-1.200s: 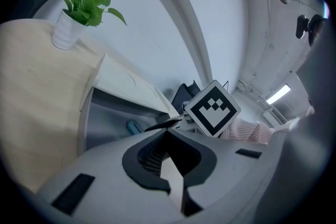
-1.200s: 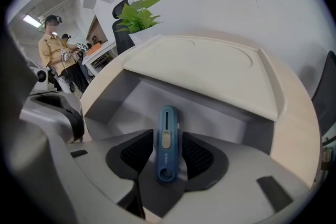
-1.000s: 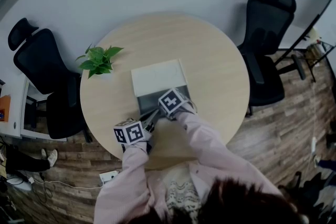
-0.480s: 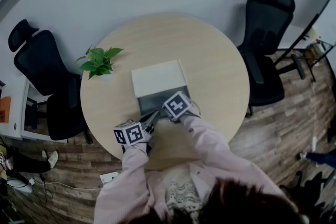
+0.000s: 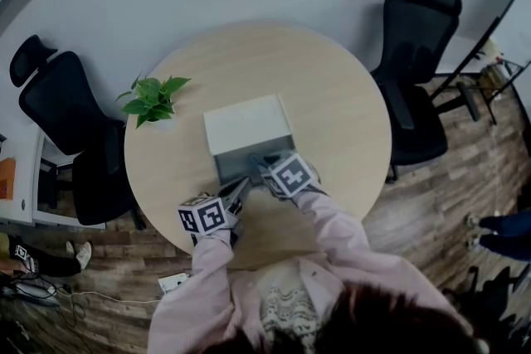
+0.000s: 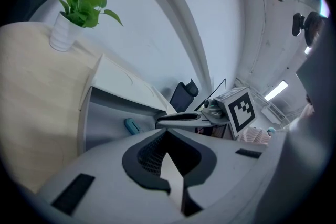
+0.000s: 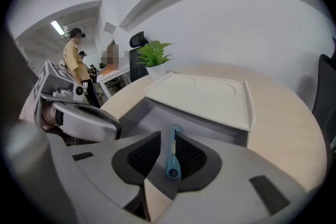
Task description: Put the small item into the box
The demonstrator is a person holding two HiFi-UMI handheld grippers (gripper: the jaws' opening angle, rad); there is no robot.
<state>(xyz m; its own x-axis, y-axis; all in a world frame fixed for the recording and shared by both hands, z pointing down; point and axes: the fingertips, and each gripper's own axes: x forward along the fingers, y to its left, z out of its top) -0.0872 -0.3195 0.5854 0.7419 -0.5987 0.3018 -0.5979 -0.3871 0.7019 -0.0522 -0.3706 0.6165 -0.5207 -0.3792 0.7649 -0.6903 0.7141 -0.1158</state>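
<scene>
A white box (image 5: 247,122) stands on the round table with its grey inside (image 5: 235,167) open toward me. The small item, a slim blue tool (image 7: 172,157), lies flat on that grey floor (image 6: 105,113), free of any grip. It also shows in the left gripper view (image 6: 131,126). My right gripper (image 5: 257,164) hovers just above it, tilted down; its jaws have just been closing, and no pad touches the item (image 7: 169,139). My left gripper (image 5: 239,191) rests at the box's near left corner, open and holding nothing (image 6: 169,136).
A potted plant (image 5: 152,98) stands on the table left of the box. Two black office chairs (image 5: 62,108) (image 5: 419,54) flank the table. The box's white lid (image 7: 210,94) lies flat behind the opening. People stand far off at the left (image 7: 73,57).
My right gripper has lifted out of the box and drawn back toward me. The left gripper has stayed where it was.
</scene>
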